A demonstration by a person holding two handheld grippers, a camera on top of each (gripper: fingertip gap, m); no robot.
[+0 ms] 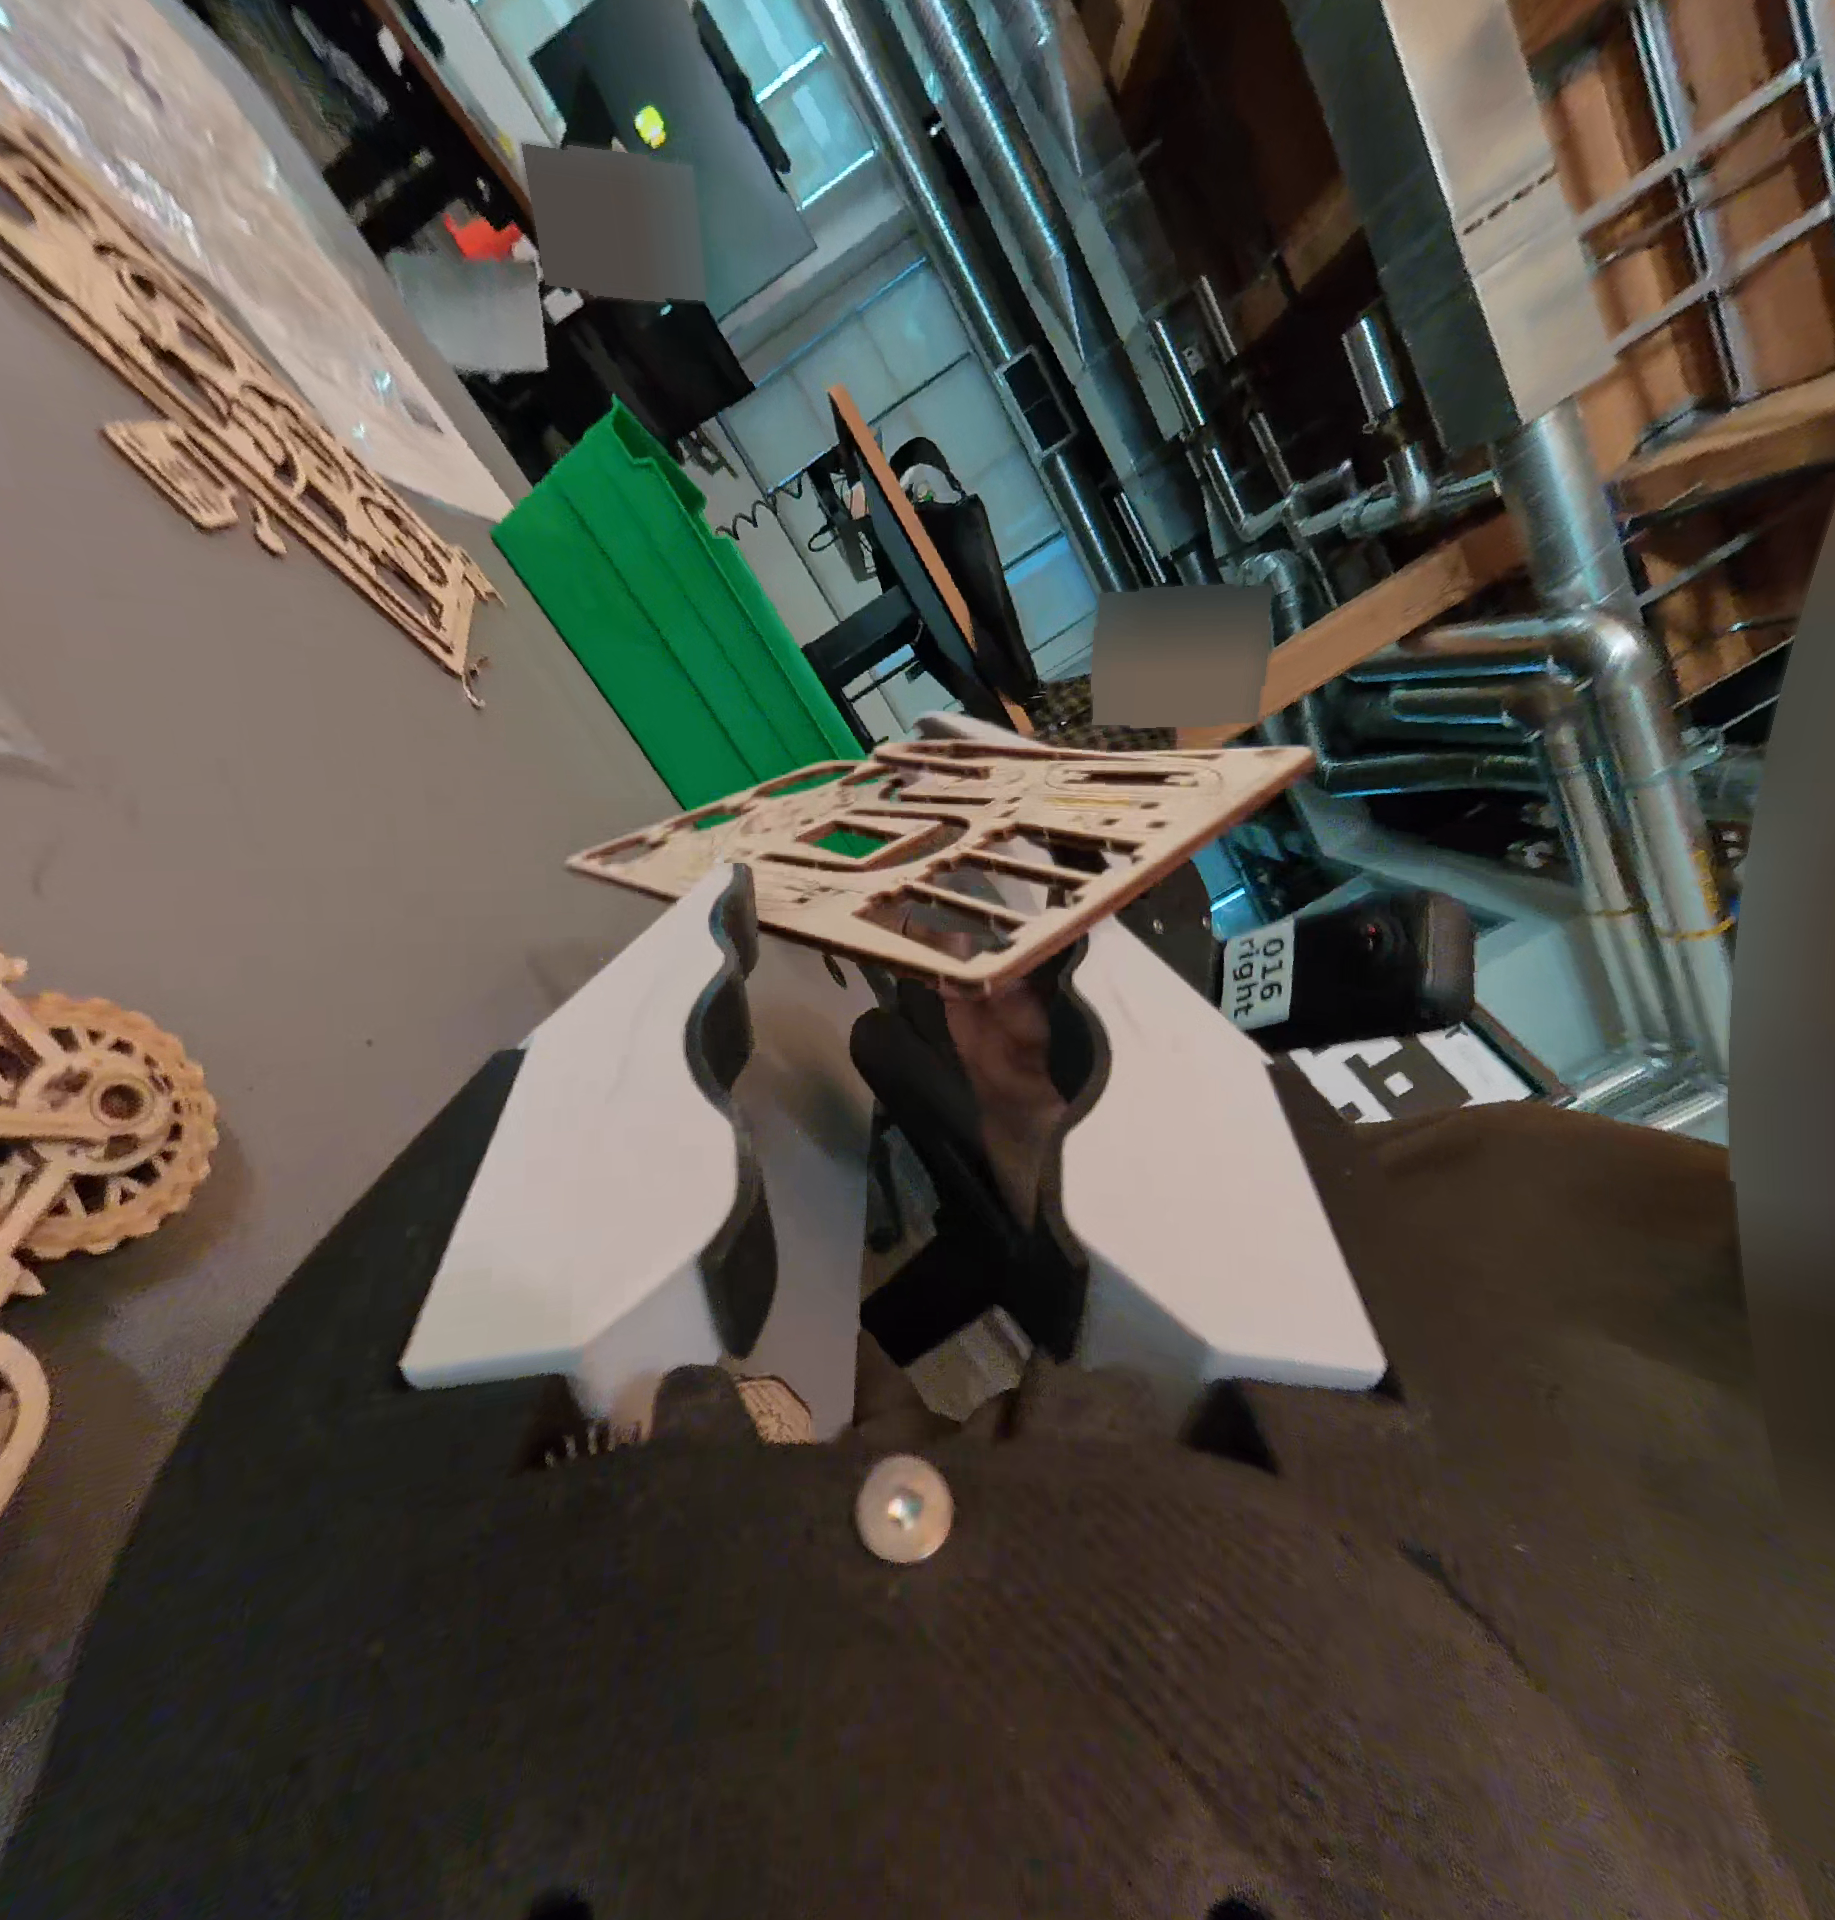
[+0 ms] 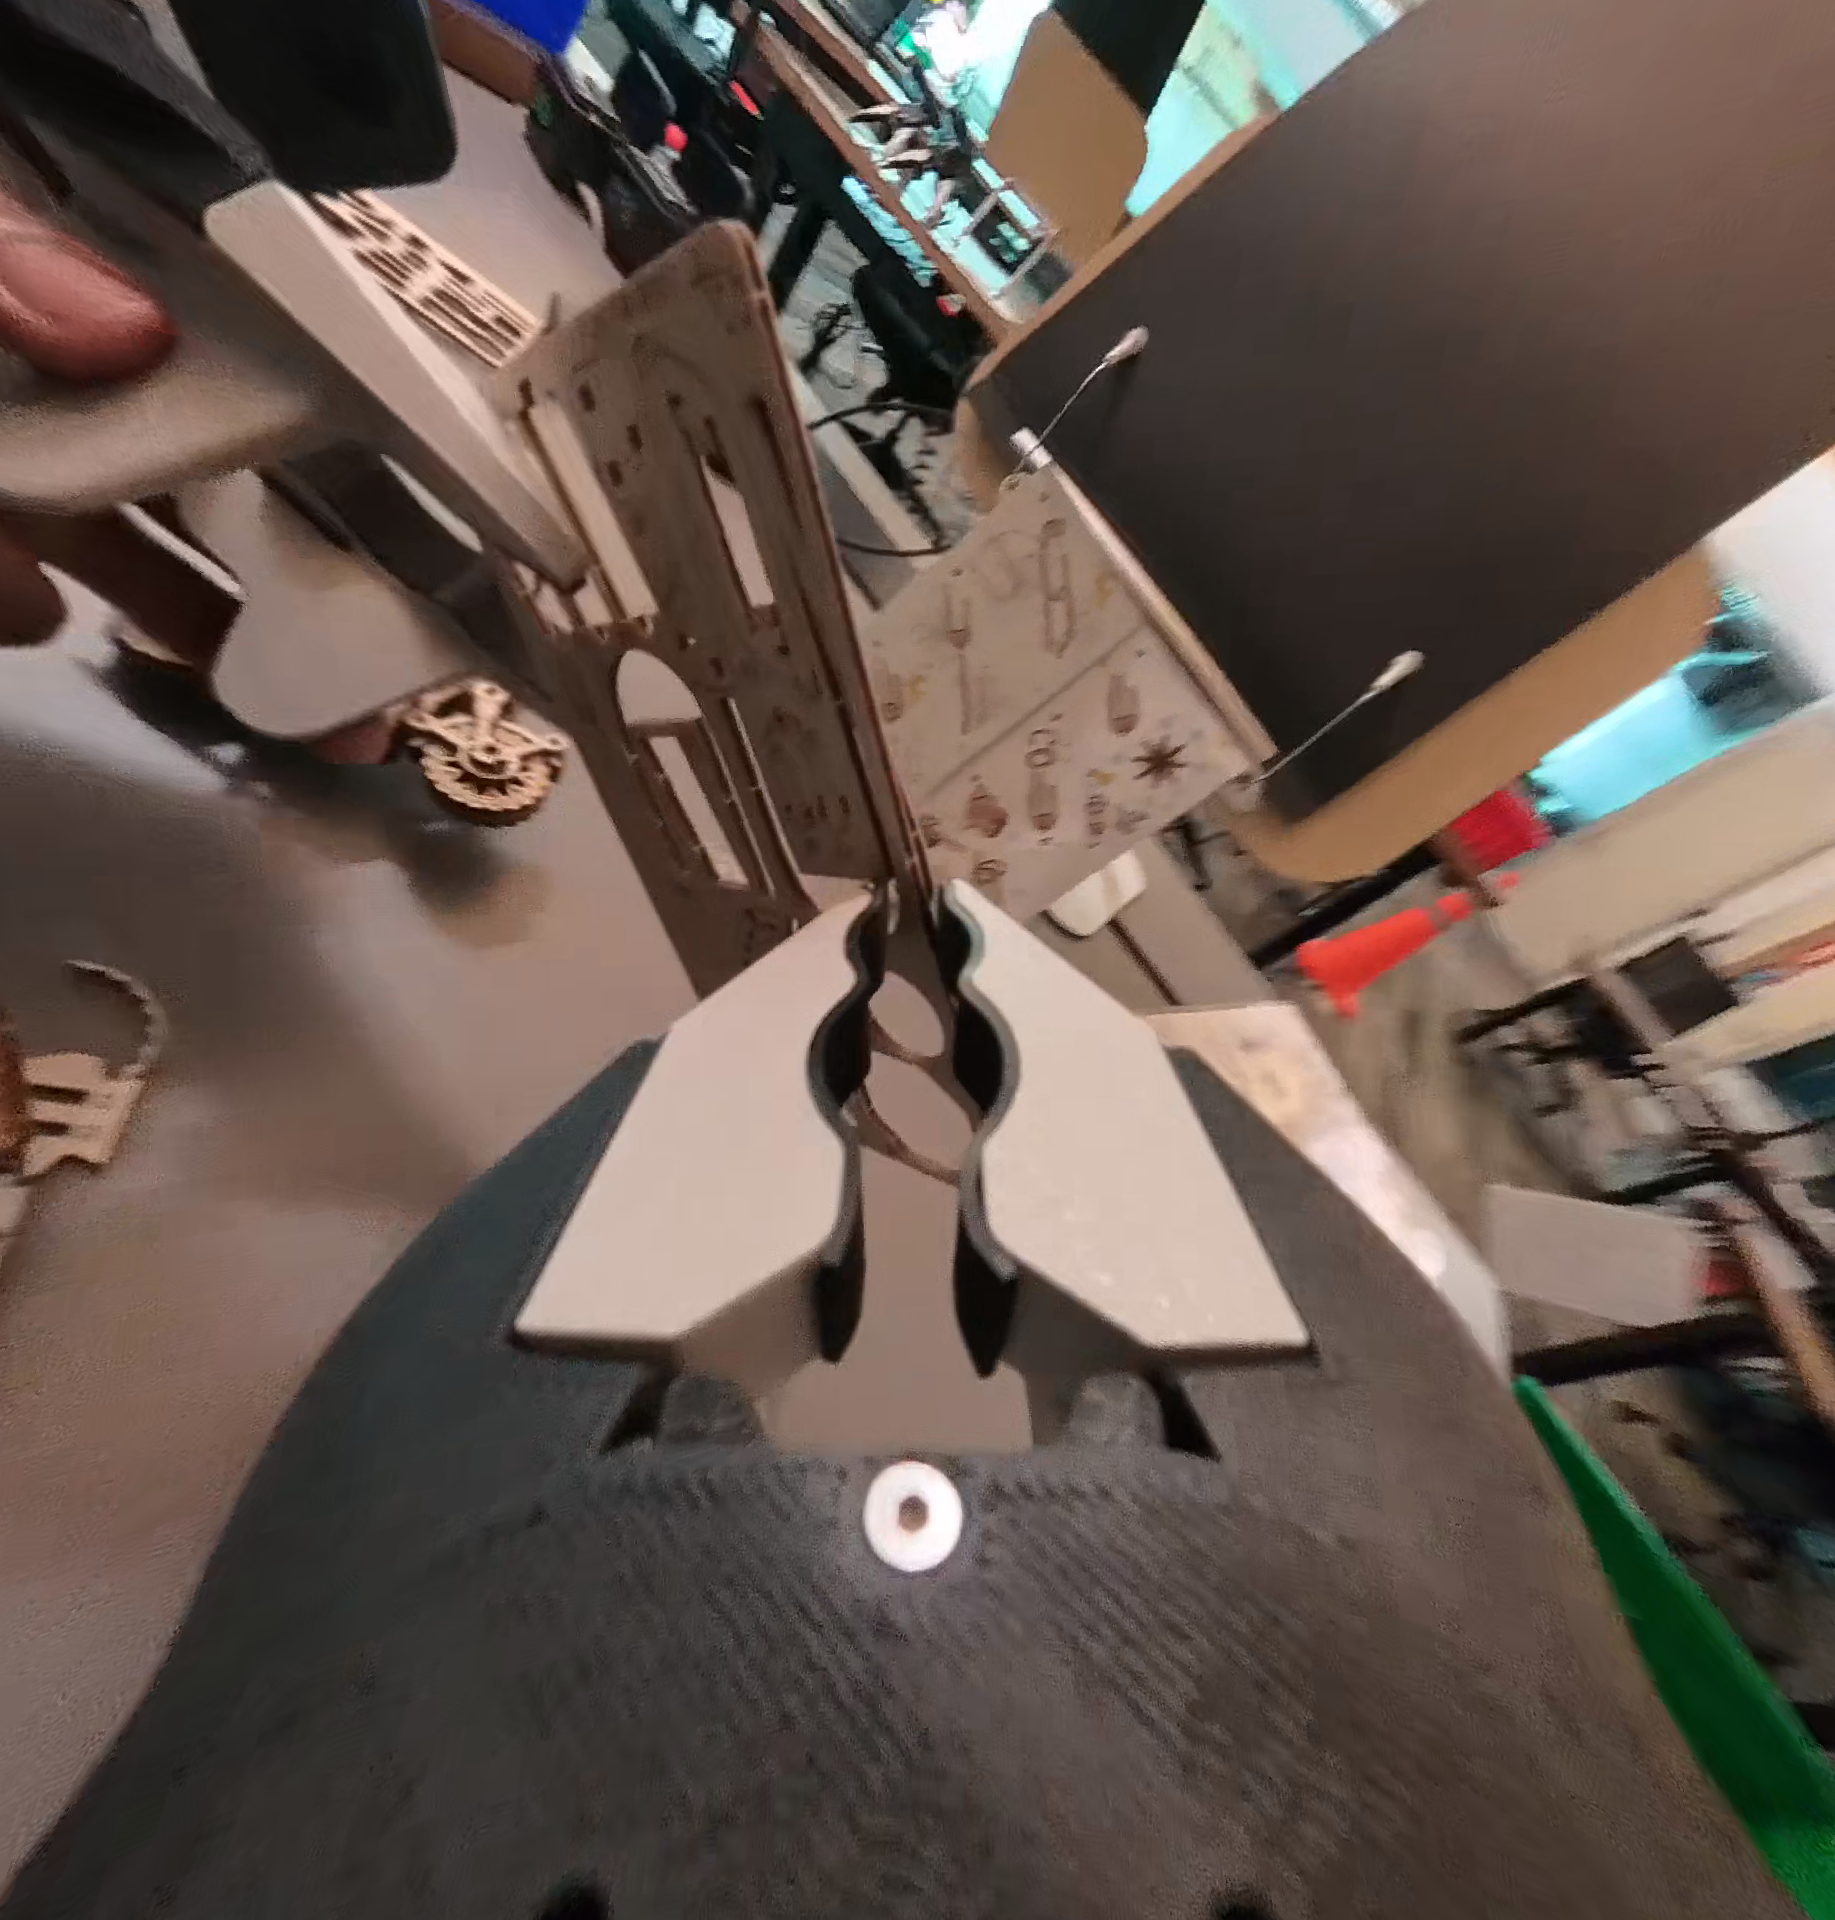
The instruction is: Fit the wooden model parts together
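A thin wooden sheet (image 2: 799, 675) with several cut-out windows stands on edge in the air over the grey table (image 2: 393, 1039). My right gripper (image 2: 908, 909) is shut on its near edge. In the left wrist view the same sheet (image 1: 1183, 821) lies across the tips of my left gripper (image 1: 905, 925), whose jaws are wide apart with nothing between them. One left fingertip (image 1: 731, 894) shows in front of the sheet, and the other is under it. The left fingers (image 2: 373, 353) touch the sheet's far edge. The right gripper's body (image 1: 1391, 956) shows behind the sheet.
An assembled wooden gear model (image 1: 82, 1143) stands on the table (image 1: 269, 779); it also shows in the right wrist view (image 2: 487, 748). Flat sheets of wooden parts (image 1: 217, 416) lie farther back. Loose wooden pieces (image 2: 61, 1091) lie at the left. A green bin (image 1: 664, 644) stands at the table's edge. There is about 7 cm between the tips of the two grippers.
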